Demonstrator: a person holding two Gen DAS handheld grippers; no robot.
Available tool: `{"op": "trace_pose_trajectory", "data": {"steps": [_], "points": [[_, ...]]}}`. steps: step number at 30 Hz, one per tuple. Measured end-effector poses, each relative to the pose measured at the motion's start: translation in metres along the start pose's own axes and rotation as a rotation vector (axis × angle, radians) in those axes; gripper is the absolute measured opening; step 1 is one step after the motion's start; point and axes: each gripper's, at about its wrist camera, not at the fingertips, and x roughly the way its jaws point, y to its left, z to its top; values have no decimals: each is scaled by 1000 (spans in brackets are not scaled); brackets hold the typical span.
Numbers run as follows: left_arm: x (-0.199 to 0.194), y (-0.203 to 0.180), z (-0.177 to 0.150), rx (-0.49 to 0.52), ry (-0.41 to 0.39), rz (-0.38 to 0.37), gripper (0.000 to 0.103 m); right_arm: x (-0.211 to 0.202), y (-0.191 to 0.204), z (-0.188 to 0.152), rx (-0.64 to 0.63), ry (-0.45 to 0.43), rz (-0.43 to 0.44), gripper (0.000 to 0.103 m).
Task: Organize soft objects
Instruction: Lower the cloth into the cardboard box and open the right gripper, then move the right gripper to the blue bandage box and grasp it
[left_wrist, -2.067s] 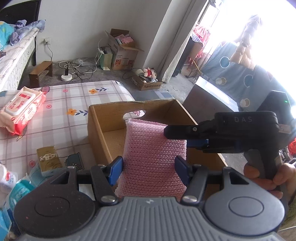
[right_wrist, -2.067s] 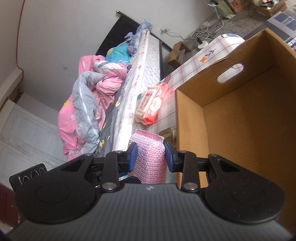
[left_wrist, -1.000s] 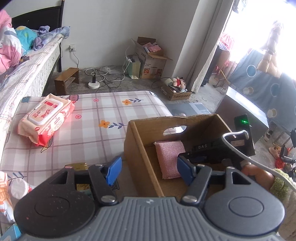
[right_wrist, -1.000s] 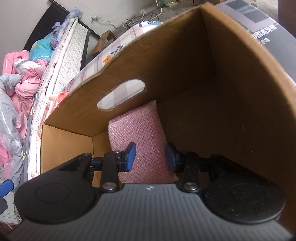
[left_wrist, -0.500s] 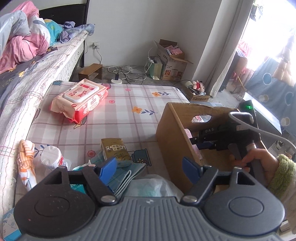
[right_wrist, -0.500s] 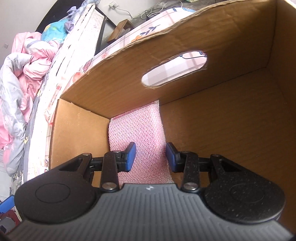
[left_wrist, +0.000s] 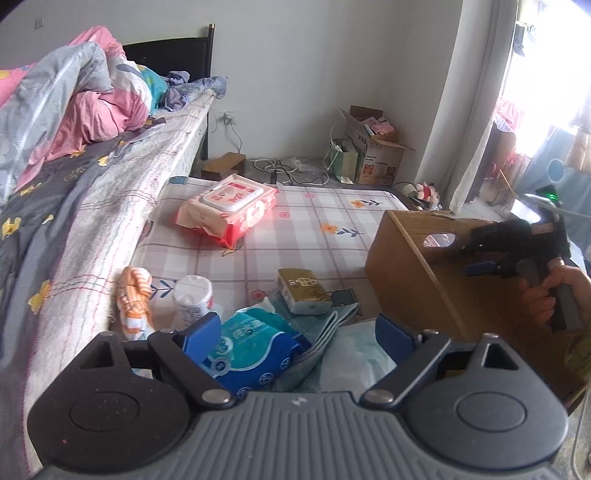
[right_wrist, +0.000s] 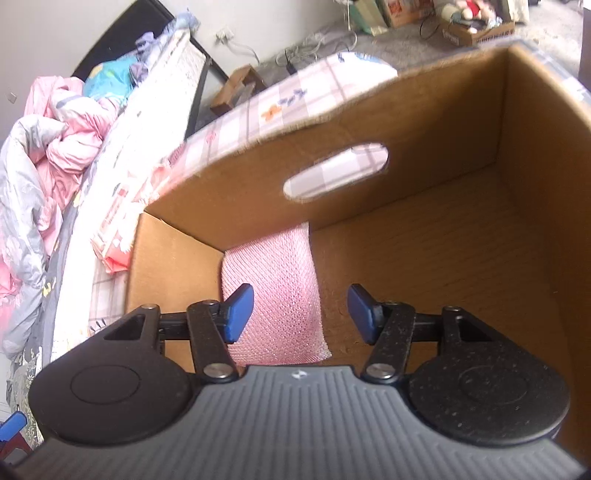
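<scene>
Pink mesh sponge (right_wrist: 275, 291) released since the earlier frame, now laid flat in a corner of the cardboard box (right_wrist: 461, 229). Right gripper (right_wrist: 297, 308) just spread, empty. Left gripper (left_wrist: 291, 332) widened, empty, held over soft packs (left_wrist: 251, 349).

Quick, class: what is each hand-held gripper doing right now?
Left hand-held gripper: open, holding nothing.
Right hand-held gripper: just opened, pink sponge released in the box.

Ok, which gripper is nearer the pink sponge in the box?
Right. The right gripper hangs just above the pink sponge inside the box; the left gripper is outside, over the mat's clutter.
</scene>
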Motion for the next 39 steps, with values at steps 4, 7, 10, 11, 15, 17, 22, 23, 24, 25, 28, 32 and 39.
{"op": "trace_pose_trajectory", "data": {"steps": [4,7,10,11,15,17,22,23,24,25,28,32,39], "points": [[-23,24,-14,-24,-41,43,92,-39,13,-5,-47,-46,-4,60],[-38,41,-21,-37,-72,90,92,-63,30,-10,-76,-62,39,60],[-48,51,-29,-51,-94,120,92,-81,55,-17,-104,-69,108,60],[-52,54,-33,-54,-102,120,92,-86,65,-20,-110,-66,137,61],[-54,56,-48,-24,-96,118,92,-100,110,-41,-152,-15,255,62],[-50,54,-54,-8,-83,123,92,-99,130,-54,-163,26,293,62],[-43,56,-68,-3,-55,108,91,-87,178,-95,-167,141,389,62],[-42,58,-70,-2,-51,115,90,-83,185,-104,-161,166,405,62],[-41,61,-72,3,-46,124,89,-78,193,-113,-150,196,422,62],[-40,64,-72,8,-43,133,87,-71,201,-122,-139,224,438,62],[-38,76,-74,29,-32,167,80,-49,218,-148,-96,301,469,62],[-34,94,-72,36,1,190,71,-13,235,-179,-7,394,500,62],[-36,125,-71,-51,18,179,54,40,264,-211,89,436,459,56]]}}
